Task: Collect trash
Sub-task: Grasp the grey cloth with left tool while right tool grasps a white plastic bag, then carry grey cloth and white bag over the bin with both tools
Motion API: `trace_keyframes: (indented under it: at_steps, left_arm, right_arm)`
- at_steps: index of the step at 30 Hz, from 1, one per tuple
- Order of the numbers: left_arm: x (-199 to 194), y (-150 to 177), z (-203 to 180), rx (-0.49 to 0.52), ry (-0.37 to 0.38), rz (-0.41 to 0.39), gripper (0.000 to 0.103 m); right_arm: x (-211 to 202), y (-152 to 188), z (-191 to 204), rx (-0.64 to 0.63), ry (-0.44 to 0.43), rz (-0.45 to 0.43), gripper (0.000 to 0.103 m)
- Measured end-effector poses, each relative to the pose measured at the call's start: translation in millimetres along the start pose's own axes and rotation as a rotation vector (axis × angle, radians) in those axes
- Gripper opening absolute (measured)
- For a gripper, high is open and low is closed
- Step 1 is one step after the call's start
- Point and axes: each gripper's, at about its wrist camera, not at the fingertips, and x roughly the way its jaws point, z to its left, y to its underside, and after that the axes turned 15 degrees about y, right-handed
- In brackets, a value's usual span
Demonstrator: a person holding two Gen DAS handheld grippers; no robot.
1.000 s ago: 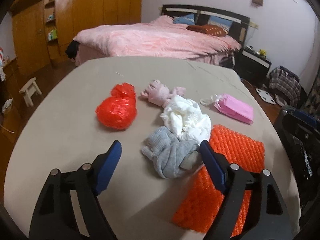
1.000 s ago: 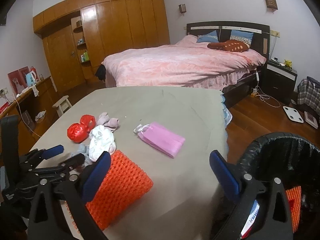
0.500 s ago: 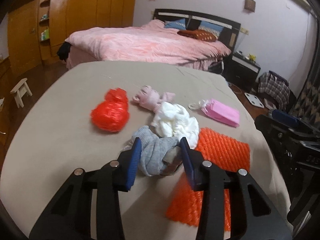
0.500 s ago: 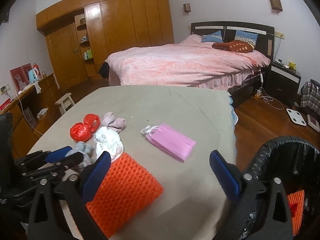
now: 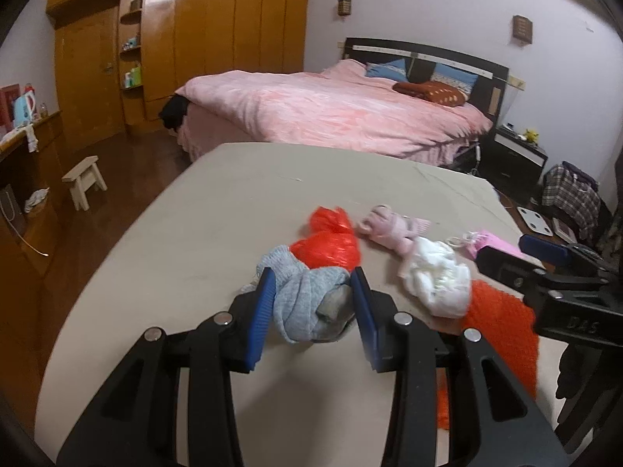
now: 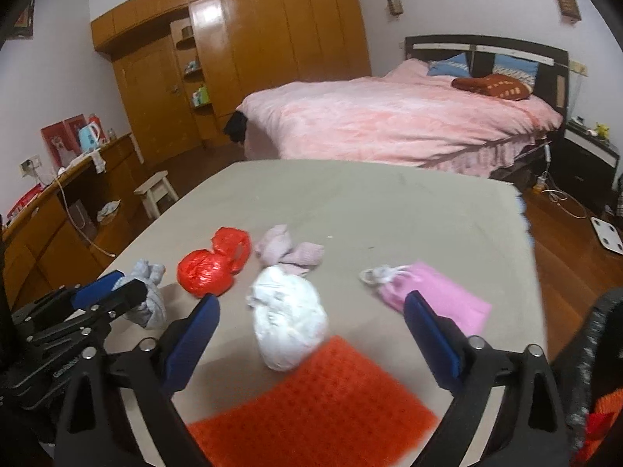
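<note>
Left gripper (image 5: pixel 313 299) pinches the soft, light grey sock bundle (image 5: pixel 307 297) mid-bunch; right gripper (image 6: pixel 309 325) gapes wide, 2 fingers flanking the white wad (image 6: pixel 290 321).

Bag (image 6: pixel 210 268) left of bundle (image 6: pixel 290 321), pouch (image 6: pixel 432 295) right, mat (image 6: pixel 311 412) in front, on table (image 6: pixel 389 210)

We see a bed (image 5: pixel 342 116) with a pink quilt beyond the table's (image 5: pixel 233 202) far edge, blue pillows (image 6: pixel 447 67) and a dark red cushion (image 5: pixel 430 92) at its headboard. Wooden wardrobe (image 6: pixel 249 50) covers the far wall, with open shelves holding small bottles. A small pale stool (image 5: pixel 83 181) stands on the wood floor off the table's left edge. A white scale (image 6: pixel 607 233) lies on the floor off the right edge, near a dark nightstand (image 5: pixel 514 155). A plaid garment (image 5: pixel 570 198) sits at far right. Low wooden cabinet (image 6: pixel 46 210) along the left wall carries boxes and cables.
</note>
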Motion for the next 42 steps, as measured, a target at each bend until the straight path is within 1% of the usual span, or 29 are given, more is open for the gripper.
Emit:
trace_keyframes:
  at_steps: [2,9,10,12,14,16,19,23,28,33,42]
  left_arm:
    - [-2,1,6,-0.003,-0.012,0.0,0.038]
    - [1,-1,24,-0.03,-0.034,-0.001,0.038]
    - [0,0,25,-0.032,-0.035,-0.002,0.038]
    - [1,0,28,-0.04,-0.036,0.0,0.038]
    - [3,0,31,-0.047,-0.036,0.002,0.038]
    - [4,1,32,-0.051,-0.035,0.003,0.038]
    - [4,2,31,-0.053,-0.035,0.004,0.038]
    - [3,2,29,-0.048,-0.034,-0.001,0.038]
    - [-2,-3,20,-0.038,-0.032,-0.017,0.038]
    - [-9,-10,11,-0.021,-0.026,-0.032,0.038]
    - [-23,-22,-16,0.013,0.002,-0.07,0.038]
  right_arm:
    - [9,1,8,-0.019,-0.002,0.02,0.087]
    - [26,6,24,-0.058,-0.012,0.079,0.081]
    - [28,7,26,-0.067,-0.012,0.085,0.077]
    - [31,10,30,-0.09,-0.007,0.102,0.075]
    - [36,12,33,-0.109,0.0,0.125,0.069]
    - [39,14,34,-0.12,0.015,0.137,0.065]
    - [41,14,28,-0.114,0.034,0.148,0.05]
    - [33,12,26,-0.113,0.016,0.137,0.039]
    - [21,4,23,-0.094,-0.013,0.102,0.036]
    - [4,-6,13,-0.058,-0.038,0.062,0.036]
    - [-28,-24,-7,-0.011,-0.044,-0.007,0.036]
